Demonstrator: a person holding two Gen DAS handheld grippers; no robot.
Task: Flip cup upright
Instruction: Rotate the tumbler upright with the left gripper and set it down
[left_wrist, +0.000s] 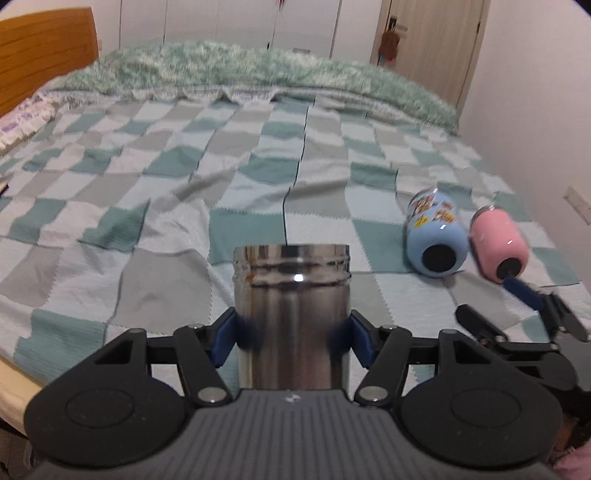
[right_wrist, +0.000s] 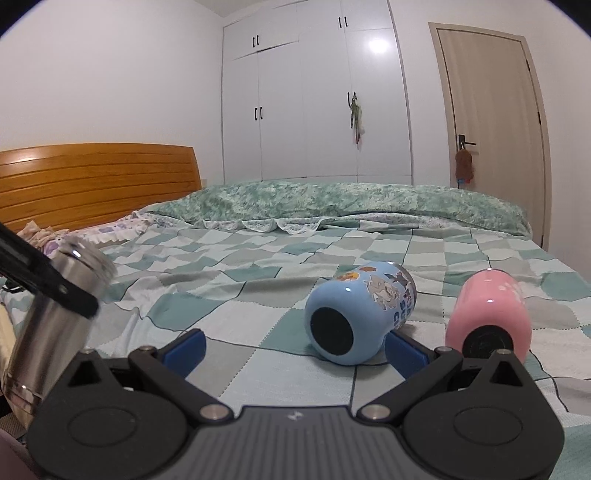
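Observation:
My left gripper (left_wrist: 293, 338) is shut on a steel cup (left_wrist: 291, 314), which points away from the camera with its open rim far; in the right wrist view the steel cup (right_wrist: 55, 314) is lifted and tilted at the left. A blue cartoon cup (left_wrist: 436, 236) (right_wrist: 360, 314) and a pink cup (left_wrist: 498, 243) (right_wrist: 487, 314) lie on their sides on the bed, bases toward the cameras. My right gripper (right_wrist: 295, 349) is open and empty, just in front of the blue cup; it also shows in the left wrist view (left_wrist: 491, 299).
The checkered teal bedspread (right_wrist: 258, 258) covers the bed. A folded green quilt (right_wrist: 332, 199) lies at the far edge. A wooden headboard (right_wrist: 92, 177) is at the left, a wardrobe (right_wrist: 314, 92) and a door (right_wrist: 491, 122) behind.

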